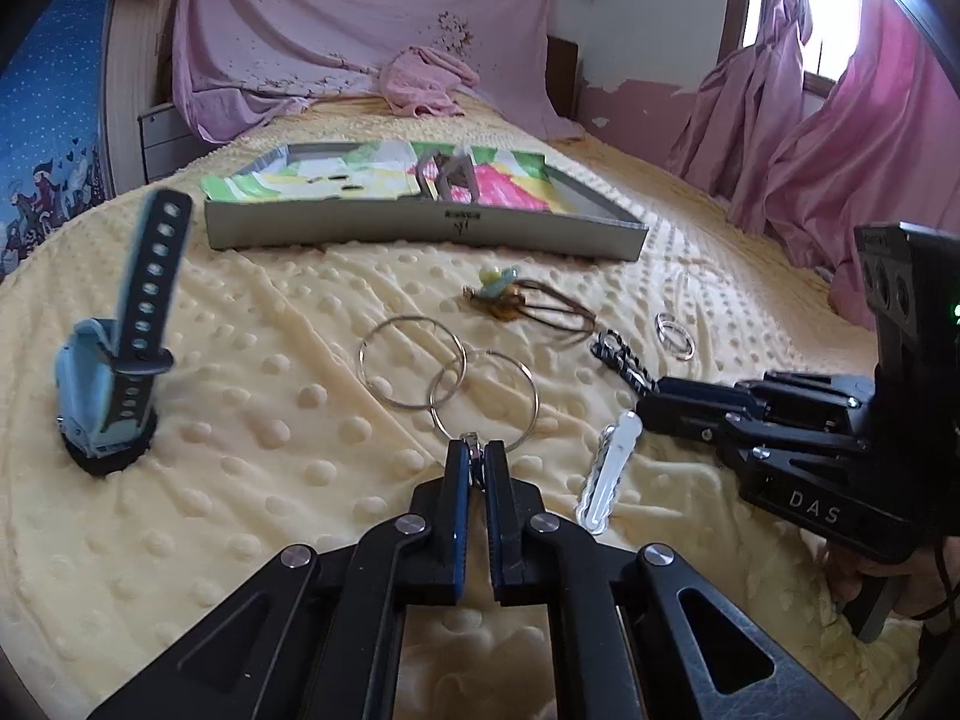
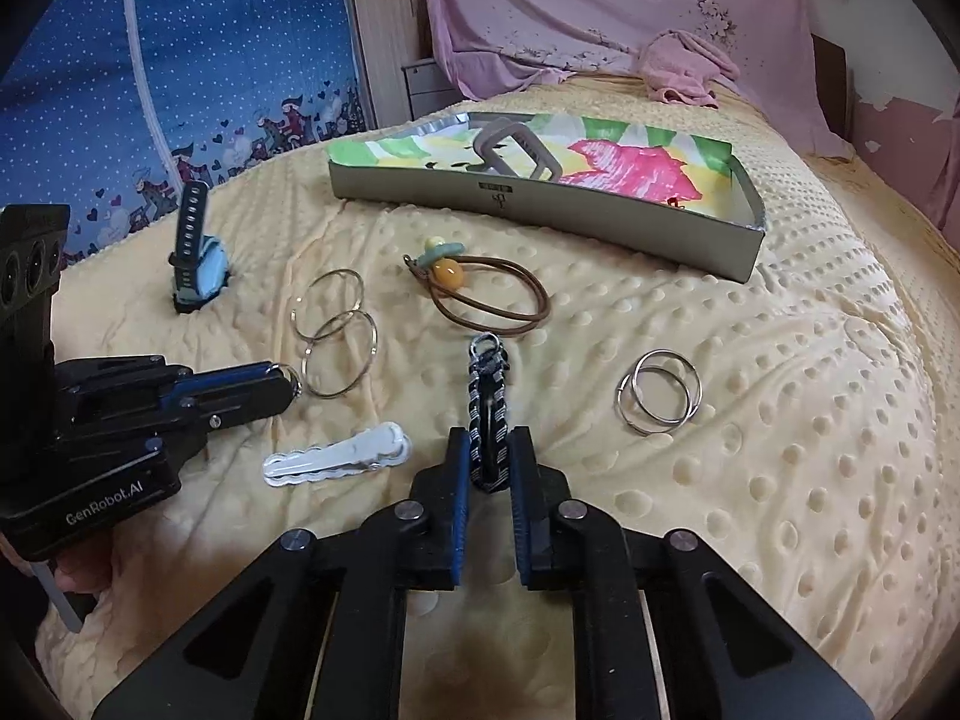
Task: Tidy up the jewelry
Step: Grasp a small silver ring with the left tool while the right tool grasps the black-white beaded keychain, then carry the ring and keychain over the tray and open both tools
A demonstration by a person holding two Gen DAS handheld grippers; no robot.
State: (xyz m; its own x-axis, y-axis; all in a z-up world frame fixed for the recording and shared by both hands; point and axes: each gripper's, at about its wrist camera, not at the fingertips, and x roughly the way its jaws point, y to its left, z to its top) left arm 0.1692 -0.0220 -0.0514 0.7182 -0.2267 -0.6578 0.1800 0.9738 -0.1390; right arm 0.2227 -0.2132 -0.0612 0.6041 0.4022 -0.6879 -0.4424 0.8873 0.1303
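Left hand-held gripper pinched shut on clasp of big hoop pair, right hand-held gripper nearly closed round braided bracelet, long axis running straight fwd toward tray at upper centre, w/ right nearer.

Hand-held gripper clamping hoop earring

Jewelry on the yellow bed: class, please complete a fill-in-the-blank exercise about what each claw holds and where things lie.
1. The left claw is shut on a large ____ hoop.
2. The right claw grips a braided ____.
3. The white hair clip lies ____ the two claws.
4. The grey frame sits inside the ____.

Missing words: silver; bracelet; between; box
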